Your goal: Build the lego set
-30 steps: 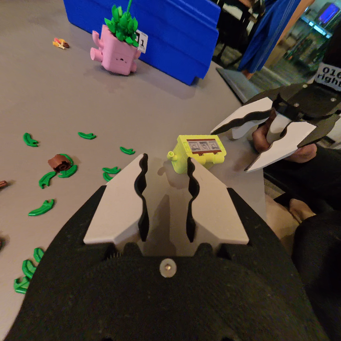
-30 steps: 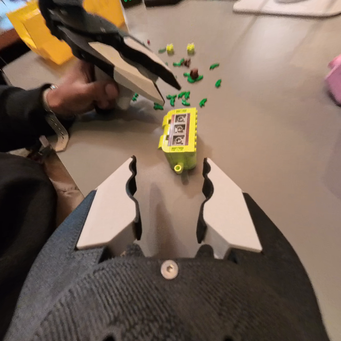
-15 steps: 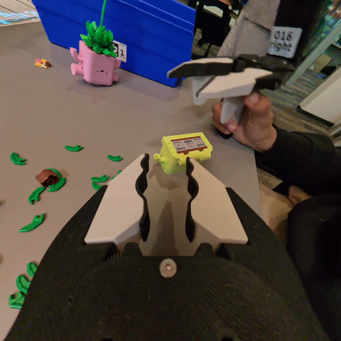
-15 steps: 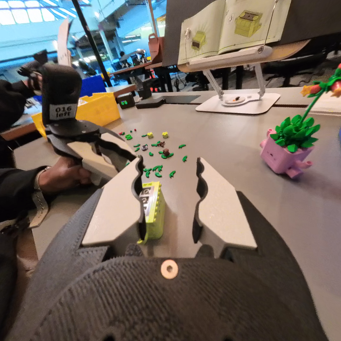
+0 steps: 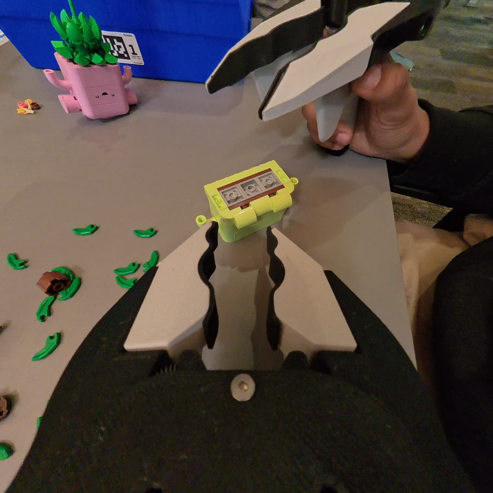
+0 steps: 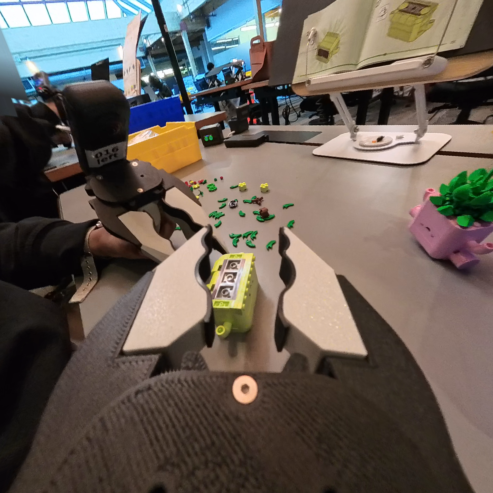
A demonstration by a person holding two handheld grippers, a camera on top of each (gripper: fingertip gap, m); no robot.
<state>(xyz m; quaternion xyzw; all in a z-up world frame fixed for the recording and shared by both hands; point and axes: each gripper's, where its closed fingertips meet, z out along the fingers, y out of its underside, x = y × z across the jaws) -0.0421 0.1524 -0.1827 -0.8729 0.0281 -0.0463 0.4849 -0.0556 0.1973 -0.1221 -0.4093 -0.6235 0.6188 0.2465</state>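
Lime block [image 5: 249,198] on surface [image 5: 160,160] near right edge. Left hand-held gripper [image 5: 241,230] narrowly open, empty, tips just beside block. Right hand-held gripper [image 6: 244,233] wide open, empty, straddling block [image 6: 234,288].

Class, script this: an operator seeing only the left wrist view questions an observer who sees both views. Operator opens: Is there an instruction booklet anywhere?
Observer: Yes, an open paper instruction booklet rests on a white metal stand across the grey table.
Operator: More loose pieces?
Observer: Two small round yellow-green bricks lie beyond the green plastic leaf pieces.
Operator: Any containers I can't see?
Observer: A yellow plastic bin stands farther back still.
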